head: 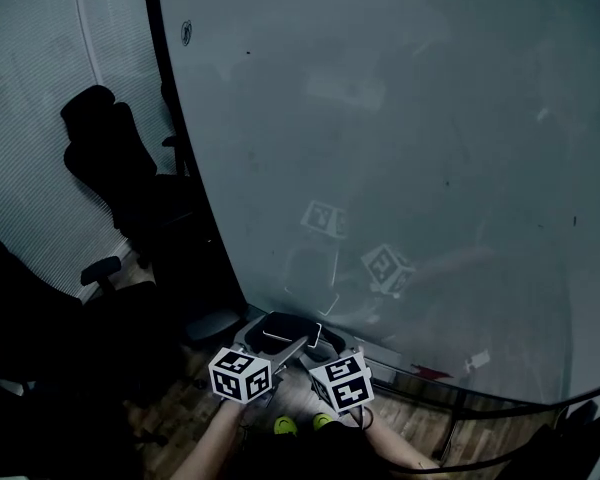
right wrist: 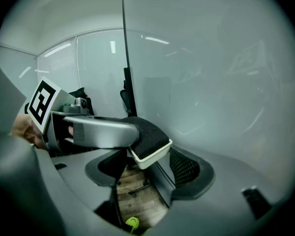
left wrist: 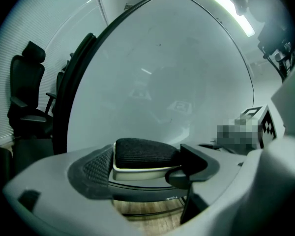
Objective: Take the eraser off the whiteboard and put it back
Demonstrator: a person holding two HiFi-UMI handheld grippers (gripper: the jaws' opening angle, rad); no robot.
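Observation:
The eraser (head: pixel 288 329), a black felt pad on a white base, hangs just in front of the lower edge of the whiteboard (head: pixel 400 148). My left gripper (head: pixel 283 342) is shut on it: in the left gripper view the eraser (left wrist: pixel 145 156) spans from one pad to the other of the left gripper (left wrist: pixel 145 170). My right gripper (head: pixel 322 348) is close beside it on the right. In the right gripper view the eraser (right wrist: pixel 150 140) sits over the gap of the right gripper (right wrist: pixel 147 170), whose jaws stand wide, with a gap between the eraser and the right-hand pad (right wrist: pixel 187 168).
Black office chairs (head: pixel 110 158) stand left of the board, against a blind-covered glass wall. The board's marker ledge (head: pixel 405 366) runs along its lower edge, with a small red thing (head: pixel 430 373) on it. Wood floor and yellow-green shoes (head: pixel 285 426) are below.

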